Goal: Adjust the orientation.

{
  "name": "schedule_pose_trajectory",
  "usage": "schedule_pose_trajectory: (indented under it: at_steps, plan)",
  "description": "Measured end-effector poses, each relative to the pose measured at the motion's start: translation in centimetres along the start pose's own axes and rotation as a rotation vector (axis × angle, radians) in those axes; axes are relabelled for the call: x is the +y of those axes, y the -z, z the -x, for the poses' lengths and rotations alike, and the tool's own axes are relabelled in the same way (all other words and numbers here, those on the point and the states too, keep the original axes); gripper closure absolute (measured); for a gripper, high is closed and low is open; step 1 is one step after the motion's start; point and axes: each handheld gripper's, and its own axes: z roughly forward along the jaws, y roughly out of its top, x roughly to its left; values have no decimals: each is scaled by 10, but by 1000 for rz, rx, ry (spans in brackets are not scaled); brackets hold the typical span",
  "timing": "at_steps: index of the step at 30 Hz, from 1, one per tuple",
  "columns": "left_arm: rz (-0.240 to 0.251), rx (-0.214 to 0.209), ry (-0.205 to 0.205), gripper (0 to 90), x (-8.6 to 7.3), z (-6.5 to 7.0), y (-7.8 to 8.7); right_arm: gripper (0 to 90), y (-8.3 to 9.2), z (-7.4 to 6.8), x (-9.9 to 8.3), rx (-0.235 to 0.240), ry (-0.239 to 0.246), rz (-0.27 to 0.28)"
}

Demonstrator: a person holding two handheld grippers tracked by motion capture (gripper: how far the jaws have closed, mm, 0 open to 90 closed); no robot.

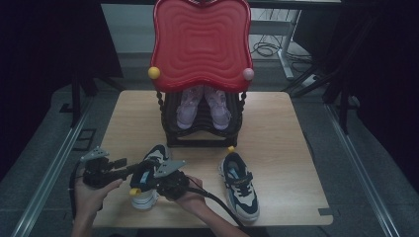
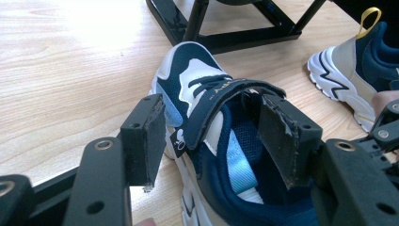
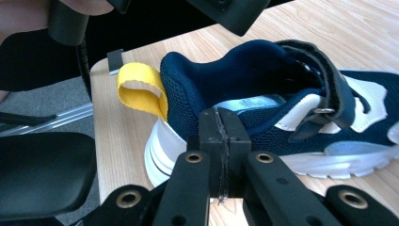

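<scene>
A navy and white sneaker [image 1: 146, 185] stands near the table's front left, heel with a yellow pull loop [image 3: 139, 92] toward the front edge. My left gripper [image 1: 142, 169] reaches in from the left and stands open astride the sneaker [image 2: 197, 94]: one pad [image 2: 146, 136] is outside the side wall, the other pad [image 2: 277, 136] is in the shoe's mouth by the raised strap [image 2: 221, 96]. My right gripper [image 3: 223, 127] is shut with nothing between its jaws, tips just beside the sneaker [image 3: 263, 84] below its heel collar. From above, the right gripper [image 1: 150, 185] comes in from the right.
The matching sneaker [image 1: 240, 185] lies to the right, also seen as a sneaker [image 2: 353, 66] with a yellow loop. Behind stands a black shoe rack [image 1: 170, 129] holding pink shoes [image 1: 217, 106], with a red tray [image 1: 201, 42] on top. The table's front edge [image 1: 212, 223] is close.
</scene>
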Motion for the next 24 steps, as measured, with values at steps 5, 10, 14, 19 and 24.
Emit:
schedule_pose_trajectory:
  at_steps: [5,10,14,19,24]
  plan:
    - [8,2,4,421,0,-2,3,895,-9,-5,2,17,6,9]
    - [9,-3,5,421,0,-2,4,896,-15,-8,4,26,13,13]
    - [12,-3,3,421,1,-2,4,896,-19,-10,6,33,13,17]
    - [15,0,6,421,0,-3,5,895,-9,-7,3,20,19,21]
    - [14,-2,9,421,0,-2,5,895,9,0,-1,0,20,20]
